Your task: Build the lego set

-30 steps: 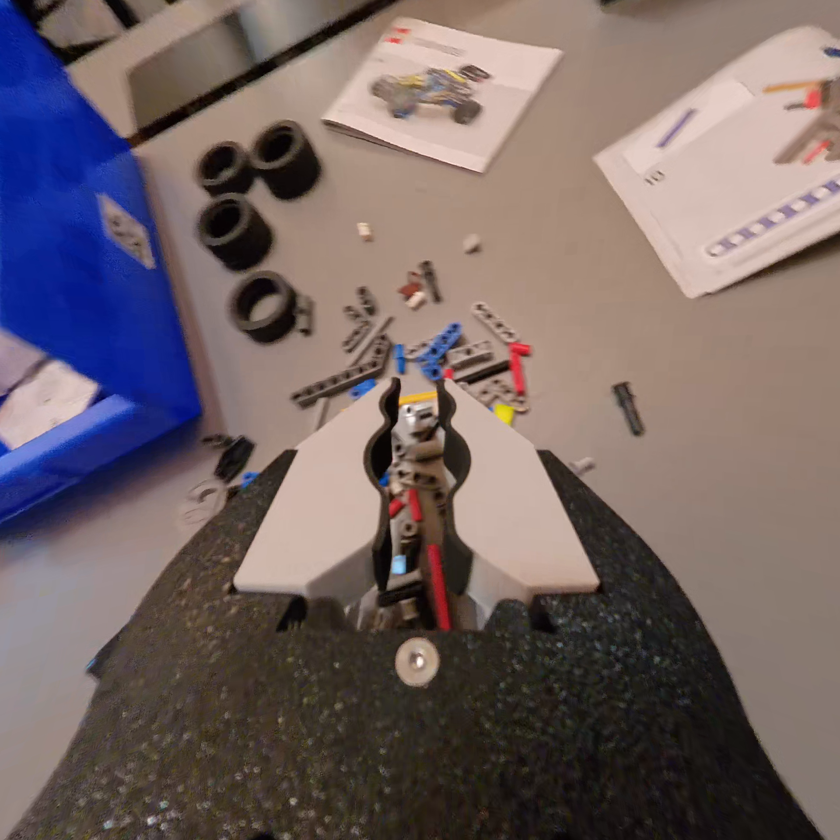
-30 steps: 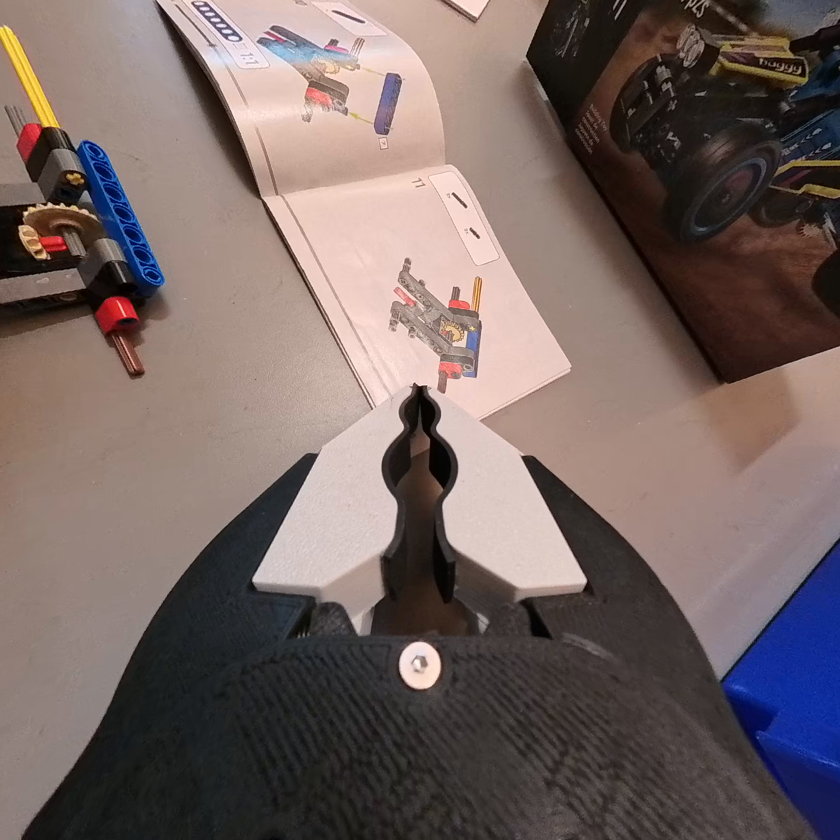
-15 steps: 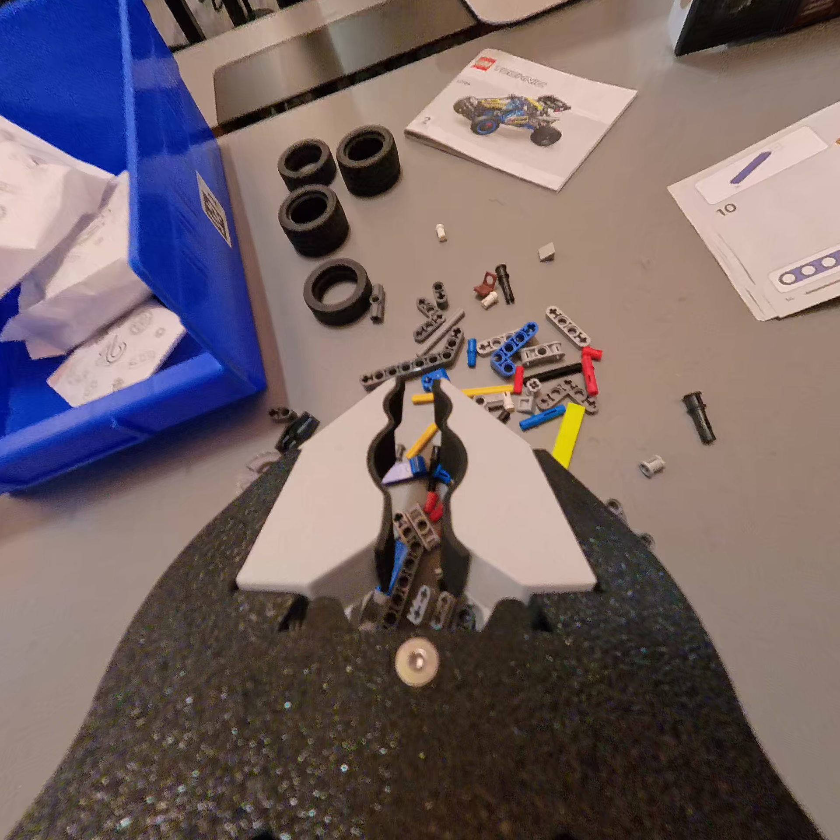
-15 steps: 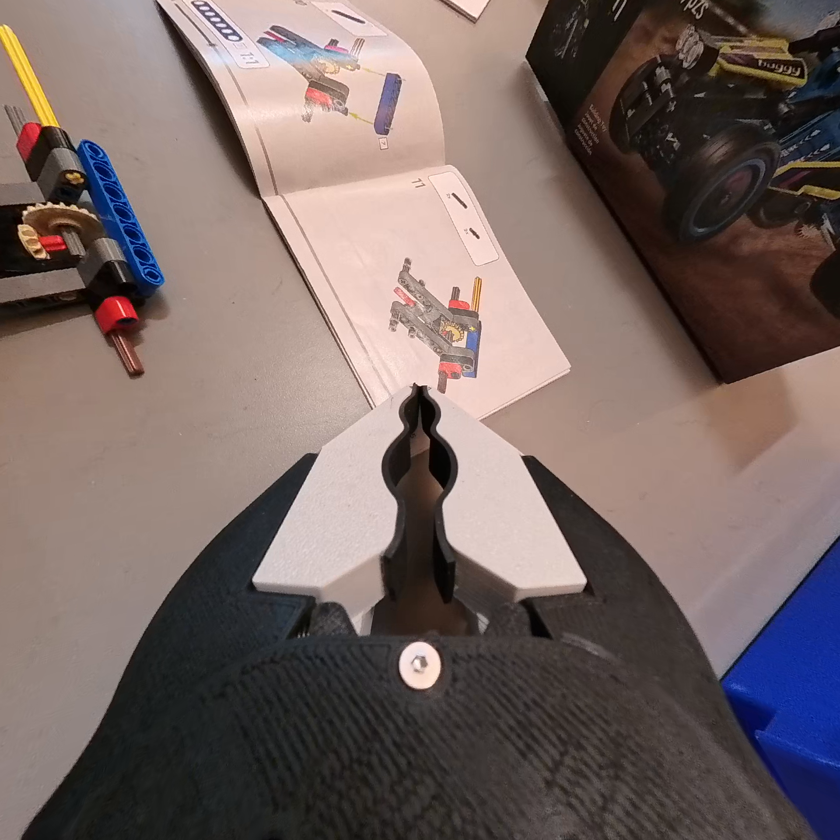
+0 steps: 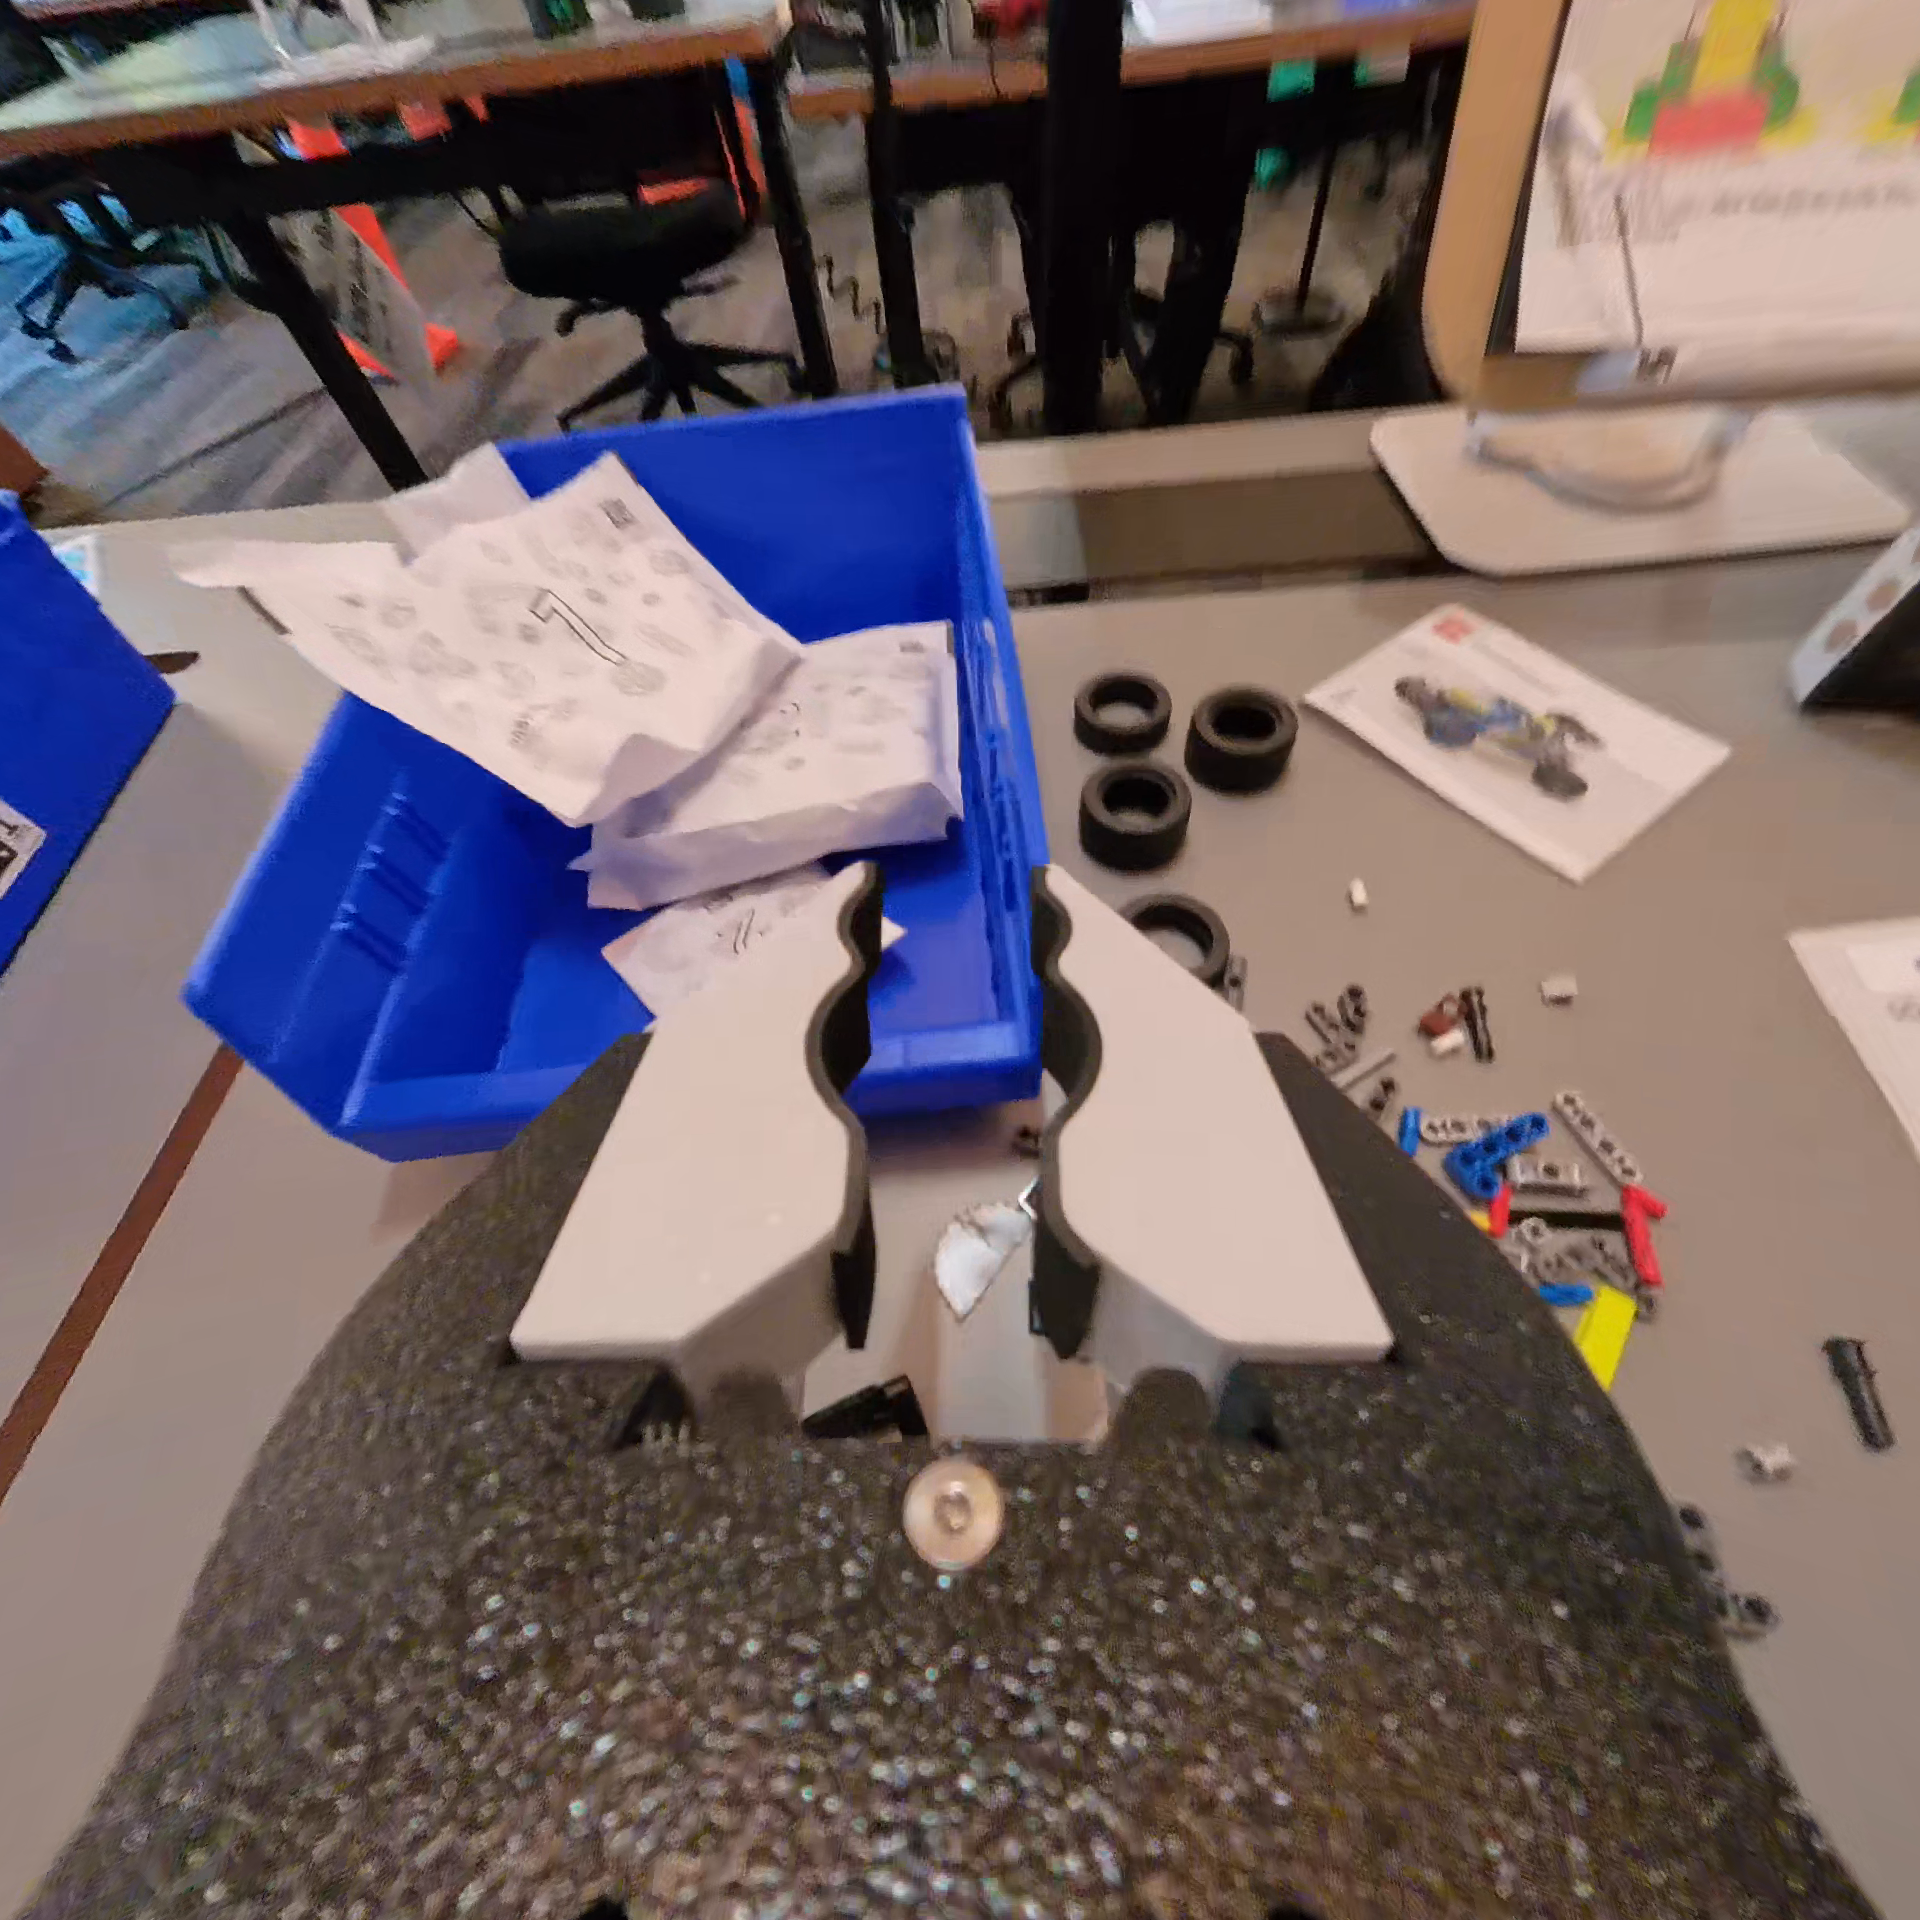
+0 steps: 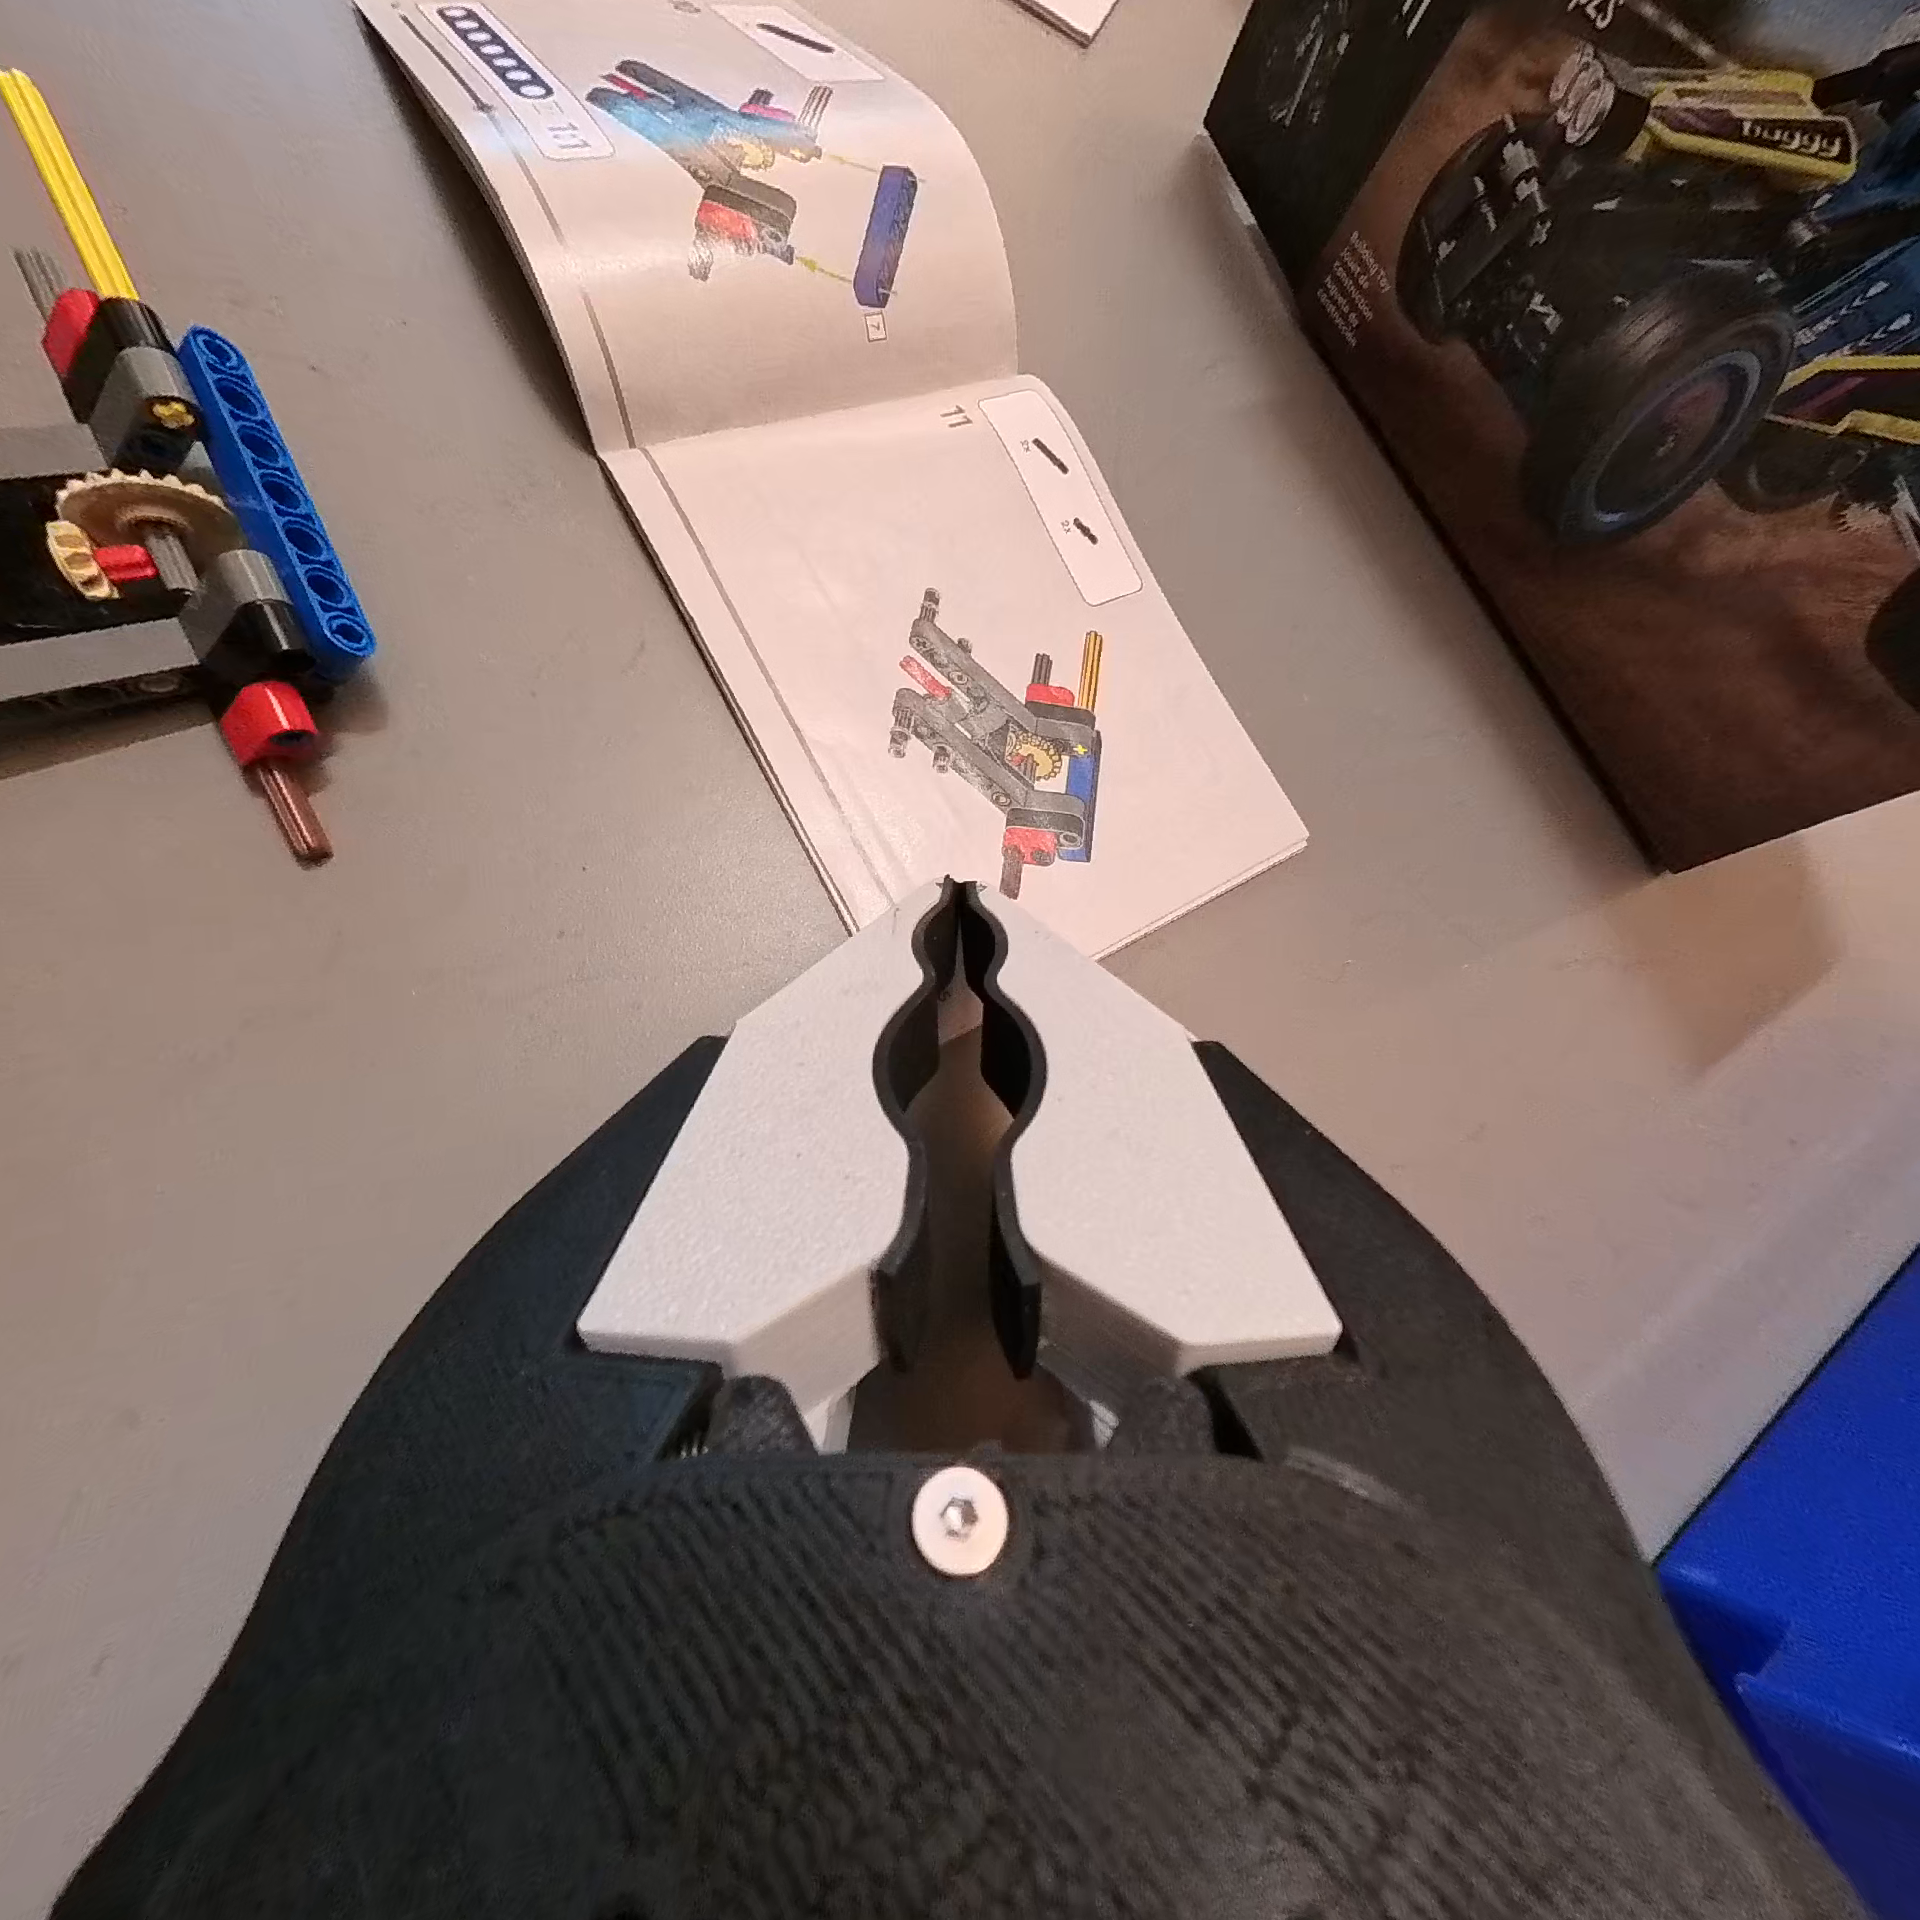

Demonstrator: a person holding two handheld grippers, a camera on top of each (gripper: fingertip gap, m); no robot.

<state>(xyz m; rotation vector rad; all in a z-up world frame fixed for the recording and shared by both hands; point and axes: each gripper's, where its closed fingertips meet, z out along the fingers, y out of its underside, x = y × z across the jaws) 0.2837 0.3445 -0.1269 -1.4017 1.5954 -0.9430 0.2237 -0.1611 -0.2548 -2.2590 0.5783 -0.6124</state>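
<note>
Left gripper [image 5: 954, 914]: jaws apart, nothing between them, above the near corner of a blue bin [image 5: 436, 1049] with paper bags [image 5: 582, 675]. Loose lego pieces [image 5: 1538, 1195] right of it on the worktop [image 5: 1714, 1091]; tyres [image 5: 1138, 818] beyond.

Right gripper [image 6: 958, 904]: jaws together, empty, at the open manual's [image 6: 935, 582] near edge. Partly built assembly [image 6: 166, 520] far left.

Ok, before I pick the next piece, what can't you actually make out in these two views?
- Left wrist view: the loose parts pile is too small to sort by type; the left gripper body hides nearby table.
- Left wrist view: paper bags cover the blue bin floor.
- Right wrist view: the partial assembly is cut off at the left edge.
- Right wrist view: the right gripper covers the open manual's corner.
</note>
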